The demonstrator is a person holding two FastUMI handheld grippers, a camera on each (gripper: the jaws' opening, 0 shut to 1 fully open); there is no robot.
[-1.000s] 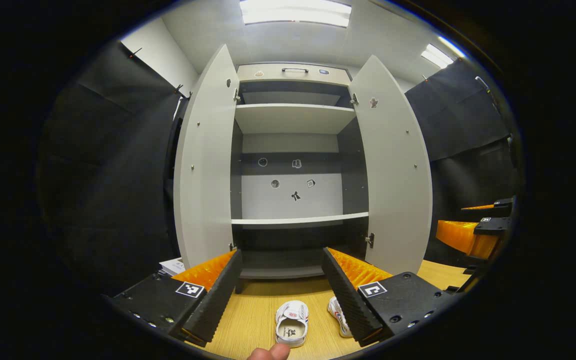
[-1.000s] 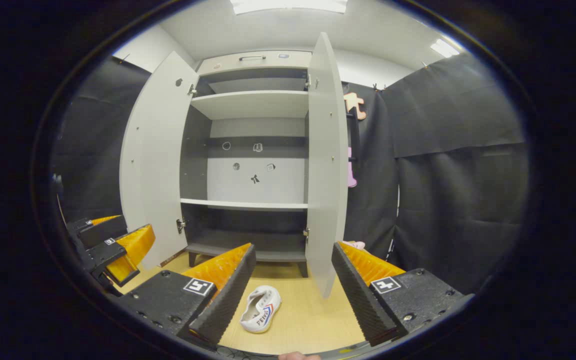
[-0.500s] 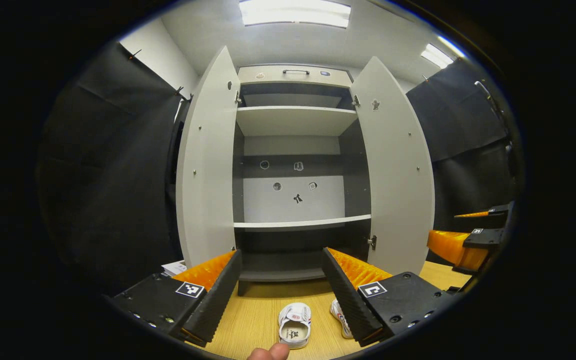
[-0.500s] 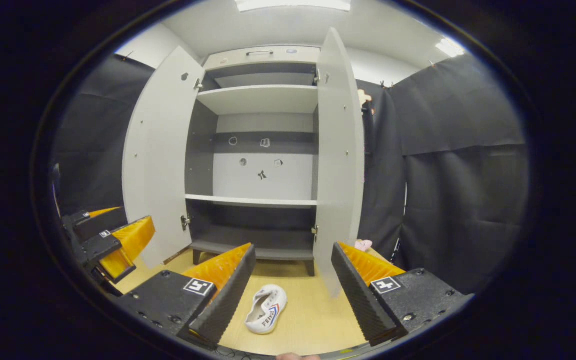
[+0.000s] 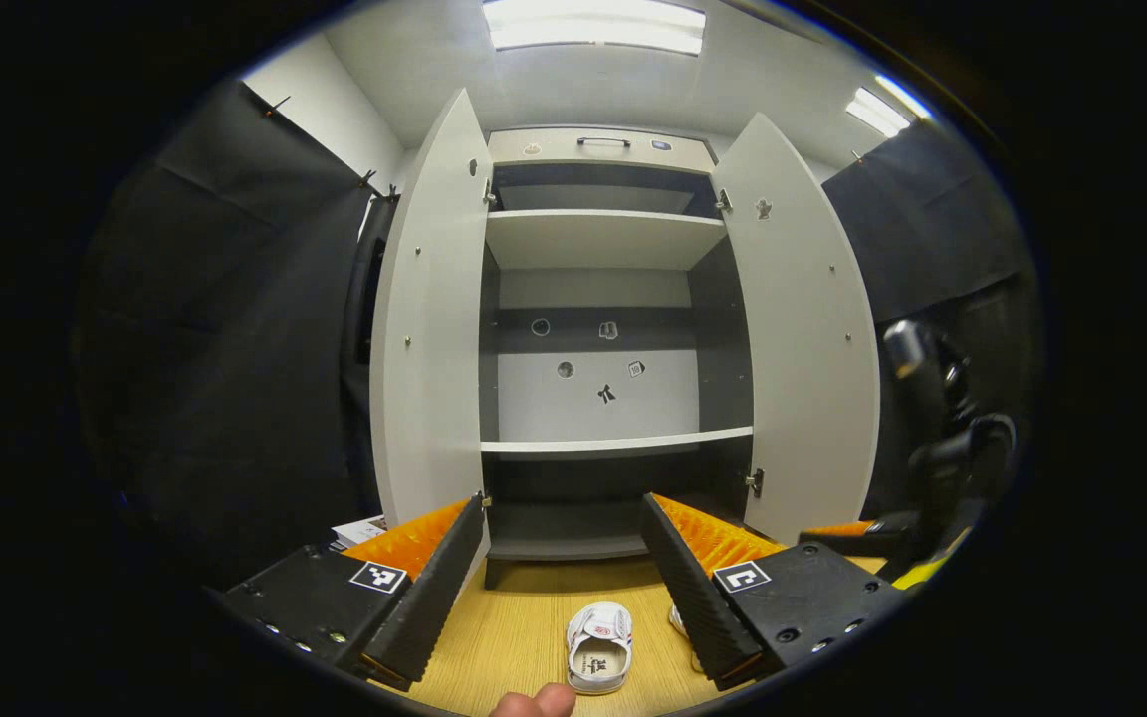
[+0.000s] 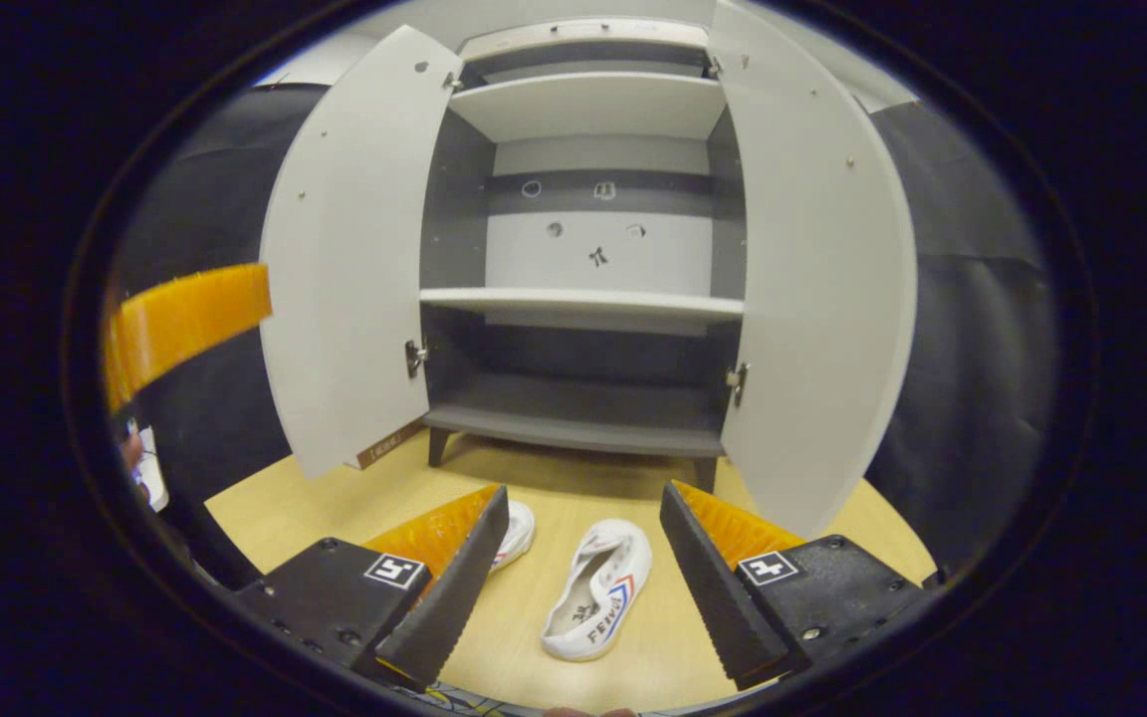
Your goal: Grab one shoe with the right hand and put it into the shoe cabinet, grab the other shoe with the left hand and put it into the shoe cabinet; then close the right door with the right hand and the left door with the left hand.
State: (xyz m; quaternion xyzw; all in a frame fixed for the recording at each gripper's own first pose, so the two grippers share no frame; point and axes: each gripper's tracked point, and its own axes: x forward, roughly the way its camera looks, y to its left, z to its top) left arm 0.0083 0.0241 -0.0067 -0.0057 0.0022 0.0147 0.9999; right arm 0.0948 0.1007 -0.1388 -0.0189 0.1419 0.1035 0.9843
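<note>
Both views face the open shoe cabinet (right gripper view lower).

Second shoe half hidden behind gripper finger.

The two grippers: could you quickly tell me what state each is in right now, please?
Left gripper: open, holding nothing, above the floor by the shoes.
Right gripper: open, holding nothing, with a white shoe on the floor between its fingers.

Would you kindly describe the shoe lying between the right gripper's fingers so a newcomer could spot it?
Start at the open shoe cabinet and look down to the wooden floor before it. The white shoe there shows a red-and-blue side mark; its neighbour is half hidden behind a finger.
</note>
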